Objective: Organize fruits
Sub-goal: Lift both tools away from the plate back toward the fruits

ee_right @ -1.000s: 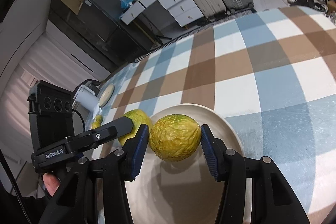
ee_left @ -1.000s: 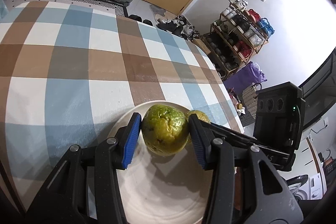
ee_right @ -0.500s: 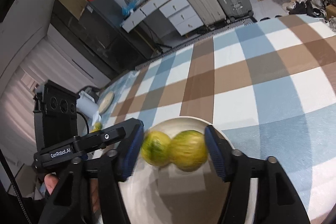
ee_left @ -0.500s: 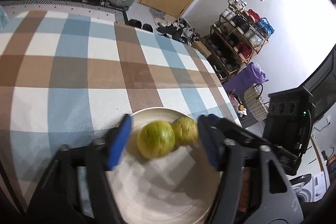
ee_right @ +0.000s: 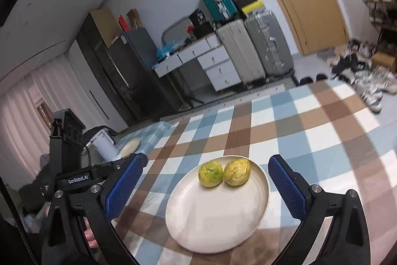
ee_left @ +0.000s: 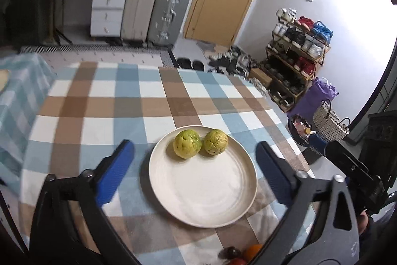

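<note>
Two wrinkled yellow-green fruits (ee_left: 187,147) (ee_left: 215,142) sat touching on the white plate (ee_left: 203,193). The left tongs (ee_left: 194,170) and right tongs (ee_right: 207,186) gaped wide, holding nothing.

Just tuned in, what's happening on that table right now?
A person with a two-finger gripper in each hand is sorting fruit. Two yellow-green fruits sit side by side, touching, at the far edge of a white plate on the checked tablecloth. The left gripper and right gripper are both open and empty, held above the plate's near side. A few more fruits lie near the table's front edge.
</note>
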Action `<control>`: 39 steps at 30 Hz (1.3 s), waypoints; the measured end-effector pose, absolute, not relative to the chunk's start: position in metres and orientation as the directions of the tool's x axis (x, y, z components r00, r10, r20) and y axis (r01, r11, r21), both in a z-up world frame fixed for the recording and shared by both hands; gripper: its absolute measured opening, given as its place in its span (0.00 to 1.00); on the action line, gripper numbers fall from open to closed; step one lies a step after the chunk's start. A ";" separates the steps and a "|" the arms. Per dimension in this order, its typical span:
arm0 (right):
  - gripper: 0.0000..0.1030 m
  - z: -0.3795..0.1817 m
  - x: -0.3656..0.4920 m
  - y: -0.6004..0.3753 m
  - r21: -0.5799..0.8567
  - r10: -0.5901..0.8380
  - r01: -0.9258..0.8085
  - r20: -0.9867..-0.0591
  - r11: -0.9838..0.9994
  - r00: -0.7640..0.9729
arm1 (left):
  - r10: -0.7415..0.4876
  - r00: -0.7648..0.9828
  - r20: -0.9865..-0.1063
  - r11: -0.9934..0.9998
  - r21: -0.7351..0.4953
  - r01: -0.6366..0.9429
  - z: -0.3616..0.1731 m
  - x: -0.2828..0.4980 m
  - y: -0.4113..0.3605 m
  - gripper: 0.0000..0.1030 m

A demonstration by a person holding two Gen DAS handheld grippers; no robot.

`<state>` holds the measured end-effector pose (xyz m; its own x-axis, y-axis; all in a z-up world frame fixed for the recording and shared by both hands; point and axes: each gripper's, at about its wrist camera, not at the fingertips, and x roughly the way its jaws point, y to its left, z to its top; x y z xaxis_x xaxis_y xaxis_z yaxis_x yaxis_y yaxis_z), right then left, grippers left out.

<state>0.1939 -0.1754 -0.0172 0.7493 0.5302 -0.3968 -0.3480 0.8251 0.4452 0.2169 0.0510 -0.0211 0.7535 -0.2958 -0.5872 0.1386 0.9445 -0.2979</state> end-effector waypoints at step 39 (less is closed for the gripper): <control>1.00 -0.045 0.004 -0.145 0.228 0.403 -0.333 -0.491 0.915 0.772 | -0.229 0.716 -0.659 0.973 -0.174 0.152 -0.078 0.020 0.028 0.99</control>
